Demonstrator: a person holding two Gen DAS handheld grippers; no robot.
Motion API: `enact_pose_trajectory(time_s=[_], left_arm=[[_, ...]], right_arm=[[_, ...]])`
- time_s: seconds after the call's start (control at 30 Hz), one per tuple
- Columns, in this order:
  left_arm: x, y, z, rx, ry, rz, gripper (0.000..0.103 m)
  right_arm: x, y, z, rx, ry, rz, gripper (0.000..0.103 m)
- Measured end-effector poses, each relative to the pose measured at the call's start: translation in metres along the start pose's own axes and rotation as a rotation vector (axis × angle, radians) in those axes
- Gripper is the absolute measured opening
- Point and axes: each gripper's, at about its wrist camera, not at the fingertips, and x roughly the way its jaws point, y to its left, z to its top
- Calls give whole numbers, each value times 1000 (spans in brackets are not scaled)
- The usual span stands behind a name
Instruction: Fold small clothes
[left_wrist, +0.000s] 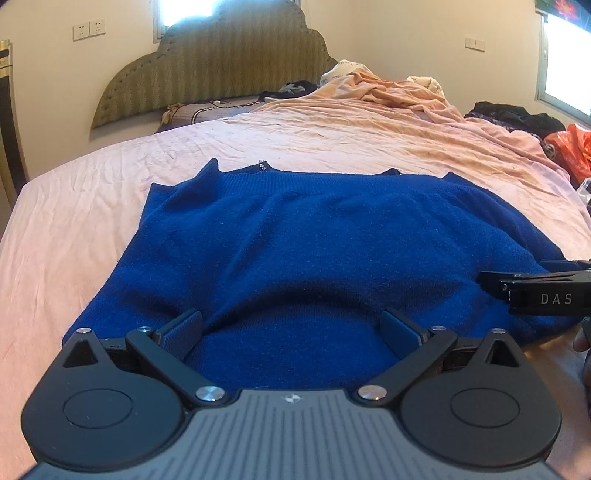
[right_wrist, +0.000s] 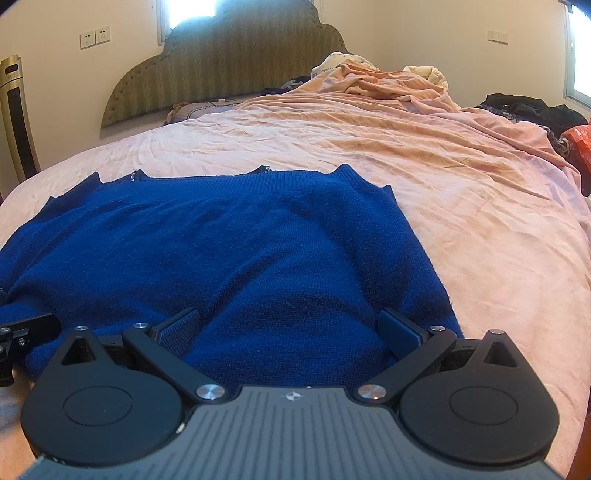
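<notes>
Both tools, left tool (left_wrist: 291, 328) and right tool (right_wrist: 290, 326), gape unclenched over blue sweater (left_wrist: 295, 236), spread flat on bed (left_wrist: 74, 206) for folding.

- The sweater (left_wrist: 303, 236) is deep blue knit, spread flat on the pink bed sheet (left_wrist: 74, 206).
- It lies near the foot of the bed, neckline on the far side towards the headboard, hem nearest the cameras.
- The ribbed collar band runs across its far edge; small silvery beads show at two points along that edge.
- Soft wrinkles cross the body; the near edge humps up slightly in the middle.
- In the right wrist view its right side edge runs straight along the sheet.
</notes>
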Motion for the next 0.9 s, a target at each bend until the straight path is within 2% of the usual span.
enact_pose_trajectory(time_s=[0.3, 0.47, 0.53, 0.63, 0.9], left_arm=[[0, 4, 1, -22, -6, -15, 103], [-2, 7, 0, -39, -13, -28, 103], [-2, 7, 0, -43, -14, -32, 103], [-3, 8, 0, -42, -14, -32, 103], [-3, 8, 0, -48, -15, -37, 103]], right_arm=[[-2, 0, -1, 1, -9, -10, 101], [-25, -8, -12, 74, -73, 2, 102], [-28, -11, -17, 98, -40, 11, 102], [-31, -7, -21, 54, -18, 5, 102], [-31, 4, -24, 3, 3, -24, 103]])
